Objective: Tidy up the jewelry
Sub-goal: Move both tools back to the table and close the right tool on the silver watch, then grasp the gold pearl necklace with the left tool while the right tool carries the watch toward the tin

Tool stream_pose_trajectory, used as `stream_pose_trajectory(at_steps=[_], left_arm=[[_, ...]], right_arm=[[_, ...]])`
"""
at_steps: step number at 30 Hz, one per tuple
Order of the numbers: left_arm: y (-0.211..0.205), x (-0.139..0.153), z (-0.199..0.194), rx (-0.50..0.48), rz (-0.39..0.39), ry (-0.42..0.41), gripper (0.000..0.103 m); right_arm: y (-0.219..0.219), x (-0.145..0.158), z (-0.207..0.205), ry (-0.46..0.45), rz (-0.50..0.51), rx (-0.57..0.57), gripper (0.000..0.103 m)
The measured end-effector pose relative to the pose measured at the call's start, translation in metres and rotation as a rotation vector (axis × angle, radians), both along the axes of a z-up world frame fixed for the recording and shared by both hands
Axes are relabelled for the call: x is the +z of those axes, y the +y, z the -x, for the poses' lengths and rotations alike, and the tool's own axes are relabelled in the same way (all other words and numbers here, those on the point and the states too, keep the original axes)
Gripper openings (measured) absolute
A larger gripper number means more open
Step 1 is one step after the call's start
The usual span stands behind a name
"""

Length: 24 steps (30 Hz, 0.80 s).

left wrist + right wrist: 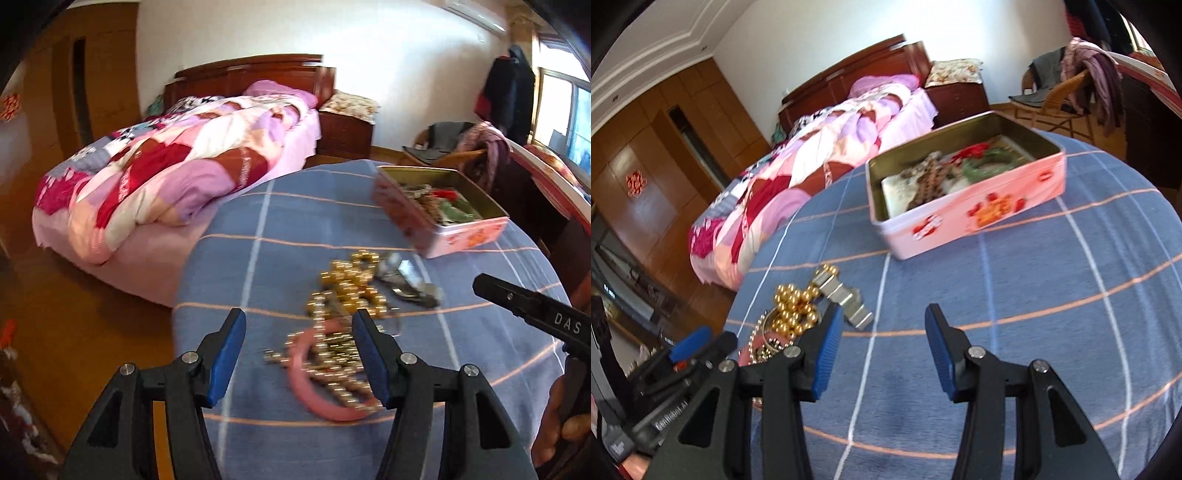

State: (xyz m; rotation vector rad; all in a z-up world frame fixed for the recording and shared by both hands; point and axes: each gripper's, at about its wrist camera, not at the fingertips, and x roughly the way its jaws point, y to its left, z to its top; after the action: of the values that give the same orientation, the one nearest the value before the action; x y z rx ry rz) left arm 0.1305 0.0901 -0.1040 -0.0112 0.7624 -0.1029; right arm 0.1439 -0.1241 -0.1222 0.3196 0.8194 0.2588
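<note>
A pile of jewelry lies on the blue checked tablecloth [280, 229]: gold bead strands [343, 291], a pink bangle [314, 391] and a silver watch band [406, 277]. My left gripper [299, 325] is open just above the pile, with the bangle and beads between its blue pads. My right gripper [882, 317] is open and empty over bare cloth, to the right of the gold beads [794, 302] and silver band [846, 299]. An open pink tin [979, 206] holding several pieces of jewelry stands further back; it also shows in the left wrist view [461, 232].
The round table's edge drops off to the left toward a bed with a patchwork quilt [177, 162]. A wicker chair with clothes [1067, 92] and a nightstand [343, 129] stand behind the table. The right gripper's body [535, 306] reaches in at the right.
</note>
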Motion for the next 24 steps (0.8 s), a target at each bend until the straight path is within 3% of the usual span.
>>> stream_pose_trajectory(at_steps=[6, 12, 15, 16, 19, 24], left_arm=[[0.016, -0.003, -0.006, 0.039, 0.005, 0.021, 0.060], [0.028, -0.001, -0.002, 0.043, 0.001, 0.008, 0.060], [0.031, -0.001, -0.003, 0.046, 0.010, 0.014, 0.060], [0.030, -0.002, -0.003, 0.045, 0.010, 0.015, 0.060], [0.029, -0.001, -0.004, 0.040, 0.014, 0.014, 0.060], [0.024, 0.002, -0.005, 0.025, 0.024, 0.013, 0.060]], right_arm=[[0.033, -0.004, -0.025, 0.024, 0.097, 0.084, 0.049], [0.066, -0.023, -0.038, 0.088, 0.258, 0.158, 0.049], [0.069, -0.024, -0.036, 0.061, 0.314, 0.165, 0.049], [0.068, -0.024, -0.036, 0.060, 0.319, 0.164, 0.047], [0.061, -0.024, -0.035, 0.068, 0.326, 0.158, 0.024], [0.033, -0.021, -0.036, 0.103, 0.205, 0.100, 0.023]])
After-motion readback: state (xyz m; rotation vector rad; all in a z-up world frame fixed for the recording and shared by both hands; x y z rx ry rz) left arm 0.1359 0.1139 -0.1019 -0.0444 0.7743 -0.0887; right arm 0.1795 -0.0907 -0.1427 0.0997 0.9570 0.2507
